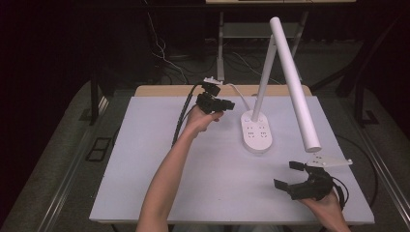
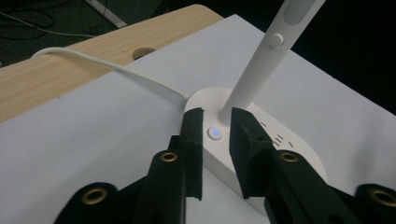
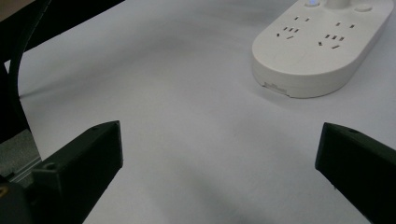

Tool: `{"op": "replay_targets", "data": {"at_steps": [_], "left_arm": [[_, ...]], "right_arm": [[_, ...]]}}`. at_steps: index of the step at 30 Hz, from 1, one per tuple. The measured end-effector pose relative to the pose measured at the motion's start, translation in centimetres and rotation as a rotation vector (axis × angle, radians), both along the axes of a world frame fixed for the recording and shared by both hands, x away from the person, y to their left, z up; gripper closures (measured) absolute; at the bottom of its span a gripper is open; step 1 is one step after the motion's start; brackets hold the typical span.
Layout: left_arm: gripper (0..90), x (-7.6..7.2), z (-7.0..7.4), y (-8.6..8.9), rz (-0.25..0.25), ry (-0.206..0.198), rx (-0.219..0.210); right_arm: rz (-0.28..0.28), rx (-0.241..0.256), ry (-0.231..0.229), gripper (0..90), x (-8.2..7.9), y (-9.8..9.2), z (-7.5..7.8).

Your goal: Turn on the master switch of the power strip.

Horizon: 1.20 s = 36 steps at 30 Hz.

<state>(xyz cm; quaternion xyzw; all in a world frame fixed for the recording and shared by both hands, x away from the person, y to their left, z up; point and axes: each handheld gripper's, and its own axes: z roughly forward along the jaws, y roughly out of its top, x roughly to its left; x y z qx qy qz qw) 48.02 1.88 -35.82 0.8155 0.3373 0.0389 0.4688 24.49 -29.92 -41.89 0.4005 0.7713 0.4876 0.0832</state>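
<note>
A white desk lamp stands on an oval base [image 1: 256,136] with socket holes, at the table's middle back. Its stem [image 1: 263,82] rises upward and its long tube head [image 1: 296,84] slants down to the right. My left gripper [image 1: 231,104] hovers at the base's back left end. In the left gripper view its jaws [image 2: 217,116] are drawn nearly together, holding nothing, with a small blue-lit button [image 2: 215,133] on the base seen through the narrow slit. My right gripper [image 1: 286,174] is wide open over the table's front right; its jaws [image 3: 219,140] frame bare table, with the base [image 3: 322,51] beyond.
The lamp's white cord [image 2: 116,70] runs from the base across the white table sheet [image 1: 154,159] and over the wooden back edge [image 1: 164,90]. Black cables trail from both grippers. Dark floor and cables lie beyond the table.
</note>
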Motion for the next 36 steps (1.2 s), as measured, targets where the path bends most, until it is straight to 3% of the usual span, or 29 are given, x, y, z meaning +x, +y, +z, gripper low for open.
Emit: {"op": "replay_targets", "data": {"at_steps": [1, 2, 3, 4, 5, 6, 7, 8, 9, 11, 12, 13, 16, 20, 36], "left_arm": [[69.9, -0.1, 0.2, 0.2, 0.002, 0.004, -0.006], [61.2, -0.1, 0.3, 0.5, -0.007, 0.005, -0.007], [61.2, -0.2, 0.5, 0.7, -0.005, 0.009, -0.014], [52.5, -0.3, 0.7, 0.9, -0.006, 0.01, -0.014], [52.5, -0.4, 0.9, 1.1, -0.008, 0.01, -0.016], [47.8, -0.4, 1.2, 1.4, -0.008, 0.004, -0.017], [37.6, -0.5, 1.4, 1.6, -0.006, 0.0, -0.013], [37.6, -0.6, 1.6, 2.0, -0.01, -0.004, -0.02], [28.1, -0.7, 1.8, 2.3, -0.005, -0.006, -0.033], [23.7, -1.0, 2.2, 2.9, -0.009, -0.007, -0.047], [14.4, -1.2, 2.3, 3.2, -0.002, -0.011, -0.052], [11.3, -1.4, 2.5, 3.4, 0.011, -0.008, -0.063], [0.6, -1.9, 3.0, 4.3, 0.008, -0.007, -0.042], [0.0, -2.9, 3.3, 5.4, 0.004, -0.001, -0.017], [0.0, -7.1, 3.5, 9.6, 0.067, -0.042, -0.039]], "right_arm": [[0.0, 0.0, 0.0, 0.2, 0.0, 0.0, 0.0], [-0.004, 0.0, 0.001, 0.2, 0.0, 0.0, 0.0], [-0.004, 0.0, 0.001, 0.2, 0.0, 0.0, 0.0], [-0.009, 0.003, 0.002, 0.2, 0.0, -0.1, 0.0], [-0.009, 0.003, 0.002, 0.2, 0.0, -0.1, 0.0], [-0.011, 0.004, -0.001, 0.2, 0.0, -0.1, 0.0], [-0.011, 0.006, 0.002, 0.2, 0.0, -0.1, 0.0], [-0.011, 0.006, 0.002, 0.2, 0.0, -0.1, 0.0], [-0.012, 0.005, 0.002, 0.2, 0.0, -0.1, 0.1], [-0.012, 0.005, 0.002, 0.2, 0.0, -0.1, 0.0], [-0.013, 0.008, 0.001, 0.2, 0.0, -0.1, 0.0], [-0.015, 0.009, 0.004, 0.2, 0.0, -0.1, 0.1], [-0.015, 0.01, 0.003, 0.2, 0.0, -0.1, 0.1], [-0.017, 0.01, 0.002, 0.2, 0.0, -0.1, 0.1], [-0.016, 0.001, -0.002, 0.2, -0.1, 0.0, 0.0]]}}
